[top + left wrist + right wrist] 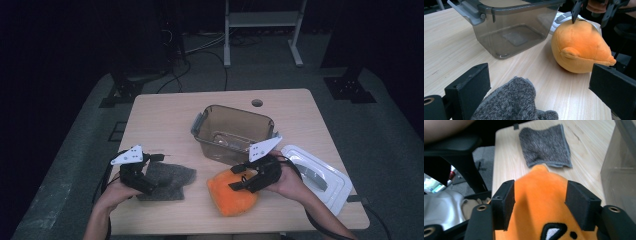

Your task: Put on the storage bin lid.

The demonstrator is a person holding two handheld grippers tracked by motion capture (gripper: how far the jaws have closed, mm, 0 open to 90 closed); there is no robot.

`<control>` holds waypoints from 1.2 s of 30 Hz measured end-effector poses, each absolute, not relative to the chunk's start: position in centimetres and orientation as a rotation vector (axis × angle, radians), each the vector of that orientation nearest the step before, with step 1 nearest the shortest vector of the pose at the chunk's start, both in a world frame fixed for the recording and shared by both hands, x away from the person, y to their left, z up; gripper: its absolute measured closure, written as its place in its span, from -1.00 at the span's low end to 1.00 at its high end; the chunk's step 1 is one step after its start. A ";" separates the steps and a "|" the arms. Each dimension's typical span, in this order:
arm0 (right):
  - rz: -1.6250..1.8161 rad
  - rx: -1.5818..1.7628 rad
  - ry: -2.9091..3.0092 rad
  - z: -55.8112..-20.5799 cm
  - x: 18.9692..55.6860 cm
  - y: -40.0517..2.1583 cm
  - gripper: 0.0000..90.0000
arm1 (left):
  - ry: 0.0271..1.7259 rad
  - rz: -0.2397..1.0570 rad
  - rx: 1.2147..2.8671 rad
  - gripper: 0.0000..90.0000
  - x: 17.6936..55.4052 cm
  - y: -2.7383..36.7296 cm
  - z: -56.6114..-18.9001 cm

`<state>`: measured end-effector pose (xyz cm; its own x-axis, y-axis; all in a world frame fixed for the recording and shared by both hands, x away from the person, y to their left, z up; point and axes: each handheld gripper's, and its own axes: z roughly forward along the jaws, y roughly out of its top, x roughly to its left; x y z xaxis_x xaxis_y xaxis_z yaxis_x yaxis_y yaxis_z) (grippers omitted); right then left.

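Down at the front edge of the table (165,107), a little right of its middle, the orange plush toy (231,192) lay on the wood, and the right gripper (243,179) was right on top of it. In the right gripper view the two black pads (504,203) sat against either flank of the toy (540,202), the plush bulging up between them: a pinch on the toy, jaws about halfway in. The left gripper view caught that same gripper from across the table, its fingertips (574,13) at the top of the orange body (580,48).

Over at the front left, the left gripper (156,161) hovered low above the grey knitted cloth (167,180), which lay flat near the front edge, just beside the toy but apart from it. Its jaws were spread wide, the cloth (512,101) lying between them and neither pad pressing on it.

Behind the toy, in the middle of the table, stood the clear smoky bin (232,131), open at the top, with grey latches. Its white lid (320,177) rested flat by the right edge, next to the person's right hand (290,182).
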<state>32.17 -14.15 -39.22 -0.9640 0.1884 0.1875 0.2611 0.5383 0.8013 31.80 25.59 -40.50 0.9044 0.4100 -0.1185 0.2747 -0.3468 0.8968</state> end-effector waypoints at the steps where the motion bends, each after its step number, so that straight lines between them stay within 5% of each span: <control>1: -1.423 -0.394 -2.700 -39.5 32.2 -14.1 -0.05 | 0.499 0.151 1.952 -0.94 31.8 25.6 -40.5; 36: -1.370 -0.468 -2.720 -42.0 31.4 -13.1 0.10 | 0.519 0.163 1.945 -0.94 31.7 26.0 -40.6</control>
